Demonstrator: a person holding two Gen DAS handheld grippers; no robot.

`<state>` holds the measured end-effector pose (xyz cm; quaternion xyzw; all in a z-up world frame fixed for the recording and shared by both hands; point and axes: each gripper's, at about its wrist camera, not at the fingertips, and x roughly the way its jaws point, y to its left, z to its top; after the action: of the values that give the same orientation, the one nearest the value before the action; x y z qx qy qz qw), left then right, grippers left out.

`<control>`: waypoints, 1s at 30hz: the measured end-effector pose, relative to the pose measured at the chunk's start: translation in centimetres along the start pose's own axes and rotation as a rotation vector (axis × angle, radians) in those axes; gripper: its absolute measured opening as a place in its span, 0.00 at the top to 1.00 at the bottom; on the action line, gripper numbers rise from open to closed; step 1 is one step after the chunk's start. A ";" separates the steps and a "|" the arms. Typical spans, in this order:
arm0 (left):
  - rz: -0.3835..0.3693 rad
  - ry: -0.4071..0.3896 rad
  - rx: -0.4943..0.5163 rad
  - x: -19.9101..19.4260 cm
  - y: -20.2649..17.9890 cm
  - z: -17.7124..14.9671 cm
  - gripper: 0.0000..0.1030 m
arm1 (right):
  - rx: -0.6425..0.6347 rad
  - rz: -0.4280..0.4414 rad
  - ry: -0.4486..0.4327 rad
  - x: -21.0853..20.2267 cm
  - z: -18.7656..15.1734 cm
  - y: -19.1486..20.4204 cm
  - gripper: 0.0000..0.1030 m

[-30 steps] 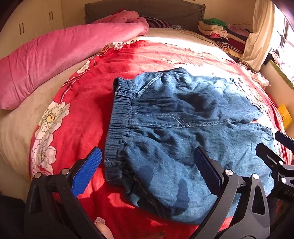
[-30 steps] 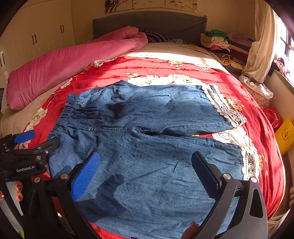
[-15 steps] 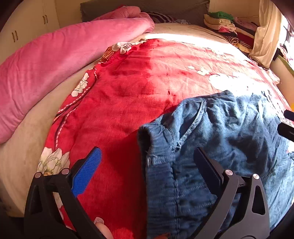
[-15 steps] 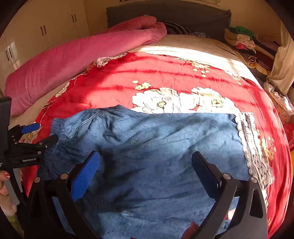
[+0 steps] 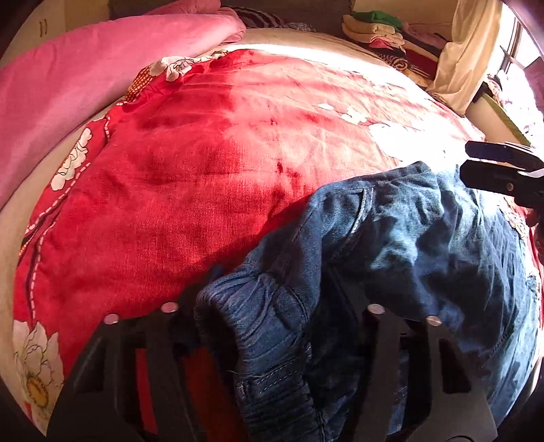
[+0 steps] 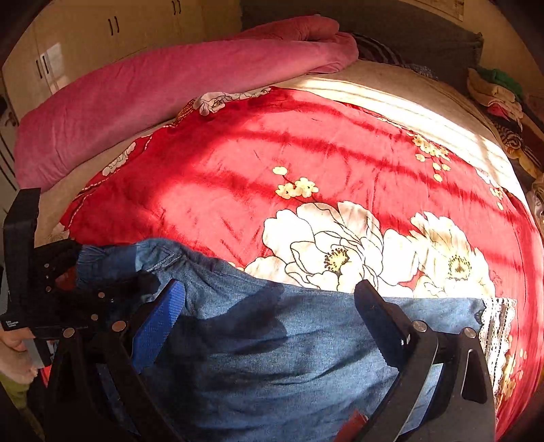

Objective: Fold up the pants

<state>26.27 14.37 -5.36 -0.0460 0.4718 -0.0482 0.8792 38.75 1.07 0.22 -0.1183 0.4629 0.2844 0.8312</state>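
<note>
Blue denim pants (image 5: 391,244) with an elastic waistband lie on a red flowered blanket (image 5: 204,163). My left gripper (image 5: 272,319) is shut on the bunched waistband, which fills the space between its fingers. In the right wrist view the pants (image 6: 289,357) spread across the lower frame, with a lace-trimmed leg hem (image 6: 496,326) at the right. My right gripper (image 6: 272,316) is open over the far edge of the denim, its blue pad (image 6: 159,319) and black finger on either side. The left gripper (image 6: 61,289) shows at the left, holding the waistband corner.
A long pink rolled quilt (image 6: 153,91) lies along the bed's left side. Stacked folded clothes (image 5: 377,27) sit at the back right by a cream curtain (image 5: 465,57). Cupboards (image 6: 85,51) stand behind. The red blanket (image 6: 306,163) stretches beyond the pants.
Both grippers moved forward and down to the pants' far edge. The left gripper closed on the waistband and bunched it up. The right gripper stayed open.
</note>
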 end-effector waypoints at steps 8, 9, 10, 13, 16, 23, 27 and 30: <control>-0.114 -0.035 0.011 -1.6 0.2 0.2 0.91 | -0.183 0.085 0.057 1.5 0.9 1.2 0.04; -0.124 -0.039 0.010 -1.9 0.3 0.1 0.91 | -0.207 0.085 0.066 1.9 0.8 1.4 0.04; -0.133 -0.048 0.005 -2.2 0.5 0.1 0.91 | -0.227 0.081 0.080 2.3 0.8 1.6 0.04; -0.154 -0.071 0.001 -3.2 0.9 0.1 0.92 | -0.276 0.069 0.085 3.0 0.9 1.8 0.04; -0.165 -0.092 -0.002 -4.2 1.1 0.1 0.92 | -0.327 0.089 0.091 3.8 1.1 2.4 0.04; -0.158 -0.107 0.006 -5.2 1.3 0.2 0.92 | -0.412 0.138 0.136 6.5 0.9 4.7 0.19; -0.153 -0.099 0.021 -5.2 1.1 0.1 0.92 | -0.413 0.183 0.110 5.9 0.2 5.3 0.74; -0.153 -0.107 0.020 -5.4 1.1 0.3 0.92 | -0.396 0.183 0.051 4.0 -0.4 5.1 0.92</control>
<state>23.54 16.13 -0.85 -0.0757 0.4187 -0.1172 0.8974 37.13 6.42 -3.05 -0.2439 0.4275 0.4412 0.7504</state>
